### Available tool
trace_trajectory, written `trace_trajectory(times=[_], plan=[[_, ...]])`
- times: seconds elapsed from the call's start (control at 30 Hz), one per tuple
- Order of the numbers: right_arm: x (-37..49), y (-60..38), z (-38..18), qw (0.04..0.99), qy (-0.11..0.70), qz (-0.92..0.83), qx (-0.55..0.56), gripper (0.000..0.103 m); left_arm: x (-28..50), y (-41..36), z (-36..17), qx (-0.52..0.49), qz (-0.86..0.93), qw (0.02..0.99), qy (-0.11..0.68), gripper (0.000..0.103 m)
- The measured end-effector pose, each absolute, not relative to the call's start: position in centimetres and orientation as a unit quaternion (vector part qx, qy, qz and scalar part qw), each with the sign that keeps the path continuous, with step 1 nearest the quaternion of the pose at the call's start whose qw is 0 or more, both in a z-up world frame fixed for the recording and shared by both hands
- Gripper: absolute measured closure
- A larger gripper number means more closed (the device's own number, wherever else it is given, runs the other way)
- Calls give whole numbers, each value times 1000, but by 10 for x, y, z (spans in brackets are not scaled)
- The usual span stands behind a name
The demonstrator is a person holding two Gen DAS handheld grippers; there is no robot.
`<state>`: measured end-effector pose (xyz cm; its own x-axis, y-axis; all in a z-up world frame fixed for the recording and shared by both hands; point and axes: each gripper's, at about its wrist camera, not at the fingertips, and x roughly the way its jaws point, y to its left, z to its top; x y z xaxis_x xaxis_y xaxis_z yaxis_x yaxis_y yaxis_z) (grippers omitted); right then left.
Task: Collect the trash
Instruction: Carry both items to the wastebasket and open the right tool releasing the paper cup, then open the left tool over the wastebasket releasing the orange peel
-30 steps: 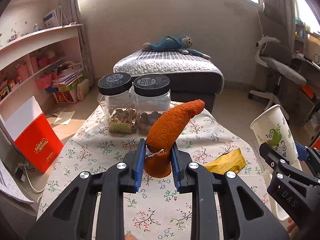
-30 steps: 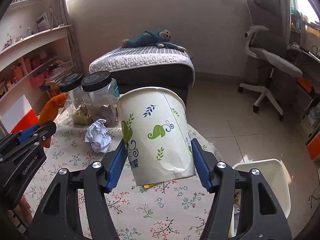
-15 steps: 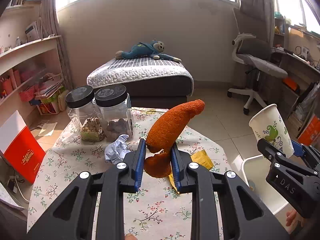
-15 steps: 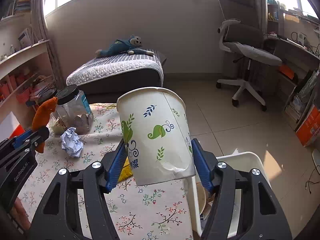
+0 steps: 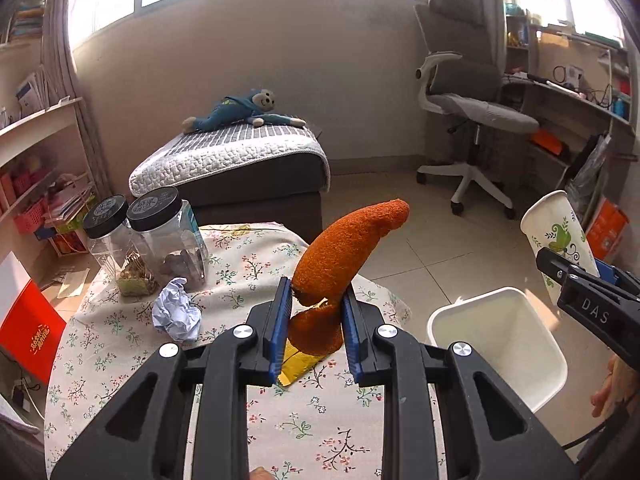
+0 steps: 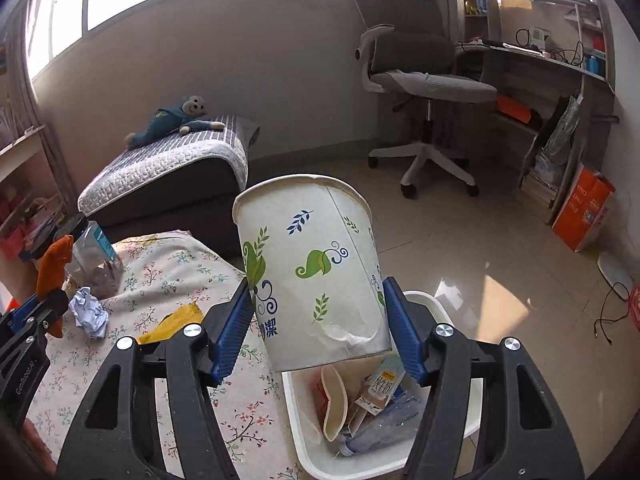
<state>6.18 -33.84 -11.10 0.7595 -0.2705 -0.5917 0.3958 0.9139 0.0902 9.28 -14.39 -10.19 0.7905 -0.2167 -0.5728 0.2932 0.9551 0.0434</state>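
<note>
Two close wrist views downward along fingers [image 5: 280, 320], sharing table [image 6: 168, 264].

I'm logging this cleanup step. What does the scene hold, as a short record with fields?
left claw: shut on orange peel
right claw: shut on paper cup, above the bin
white bin: on floor beside table, already holds trash
table: crumpled paper, yellow wrapper, two black-lidded jars
</note>
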Motion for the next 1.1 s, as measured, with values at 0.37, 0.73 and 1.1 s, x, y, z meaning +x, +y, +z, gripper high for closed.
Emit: trace_trajectory(times=[0.37,0.73,1.1], plan=[[14,-404,-99,917,246,-284,135,7,75,-228,-91,73,-211,932,286,79],[-38,-468,-92,887,190,-366,207,7,58,-312,-79,66,-291,908,294,77],[-65,-496,-91,870,162,-395,247,7,59,-341,-73,58,-305,900,305,32]])
